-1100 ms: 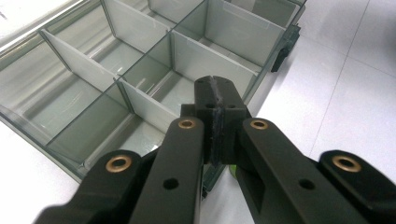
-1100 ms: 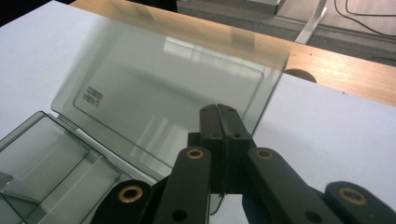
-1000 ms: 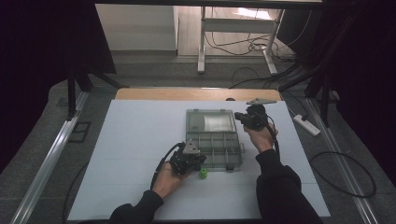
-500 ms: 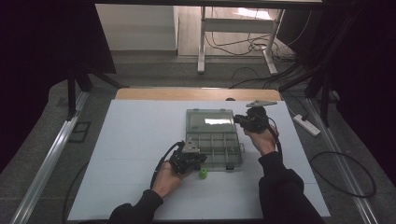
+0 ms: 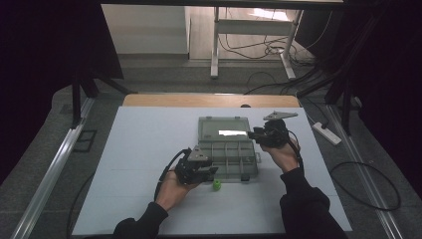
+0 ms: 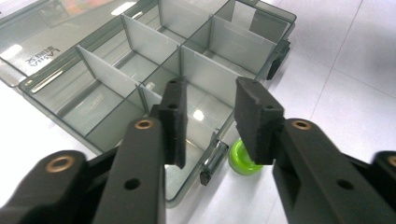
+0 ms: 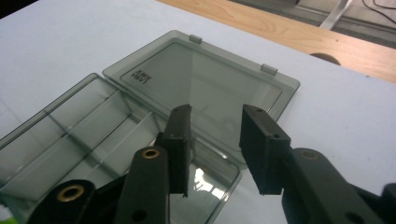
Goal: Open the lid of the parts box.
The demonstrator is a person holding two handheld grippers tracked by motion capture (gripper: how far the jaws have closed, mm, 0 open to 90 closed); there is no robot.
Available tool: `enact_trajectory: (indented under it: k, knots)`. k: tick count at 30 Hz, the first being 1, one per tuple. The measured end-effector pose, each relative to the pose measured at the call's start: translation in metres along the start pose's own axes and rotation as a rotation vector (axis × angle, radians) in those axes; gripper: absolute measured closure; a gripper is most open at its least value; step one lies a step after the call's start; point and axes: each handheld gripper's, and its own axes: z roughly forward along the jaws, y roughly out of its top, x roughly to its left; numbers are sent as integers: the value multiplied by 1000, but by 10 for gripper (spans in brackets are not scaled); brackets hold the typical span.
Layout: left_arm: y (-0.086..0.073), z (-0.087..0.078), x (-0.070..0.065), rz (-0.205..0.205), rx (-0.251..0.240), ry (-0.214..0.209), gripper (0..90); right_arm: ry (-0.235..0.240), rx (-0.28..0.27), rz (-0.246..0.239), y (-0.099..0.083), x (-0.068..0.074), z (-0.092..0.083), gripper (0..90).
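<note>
A clear grey compartment box (image 5: 230, 160) lies open on the white table, its lid (image 5: 223, 130) flat behind it. A small green ring (image 5: 217, 185) rests on the table just in front of the box. My left gripper (image 5: 211, 173) hovers at the box's front left edge (image 6: 140, 60), beside the green ring (image 6: 240, 158). Its jaws (image 6: 209, 100) have just been opening and pinch nothing. My right gripper (image 5: 252, 133) is at the lid's right edge. Its jaws (image 7: 216, 116) have also just been opening, above the lid (image 7: 205, 79), with nothing between them.
The box's dividers (image 6: 105, 70) form several empty compartments. A wooden strip (image 5: 209, 100) runs along the table's far edge. On the floor to the right lie a power strip (image 5: 327, 133) and looped cables (image 5: 368, 184).
The right hand has drifted a little toward me beside the lid. The left hand, the box and the green ring stay where they were.
</note>
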Motion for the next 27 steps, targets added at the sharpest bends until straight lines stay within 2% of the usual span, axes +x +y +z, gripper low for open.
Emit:
enact_trajectory:
  k: [11, 14, 23, 27]
  knots:
    - [-6, -13, 5, -23, 14, 20, 485, 13, 9, 1, -7, 9, -12, 502]
    - [-8, -18, 7, -38, 10, 27, 404, 15, 12, 2, -10, 12, -17, 447]
    - [-14, -33, 12, -60, 13, 57, 215, 32, 28, -8, -20, 20, -26, 360]
    - [-18, -40, 15, -84, 9, 52, 136, 40, 36, -16, -25, 25, -31, 313]
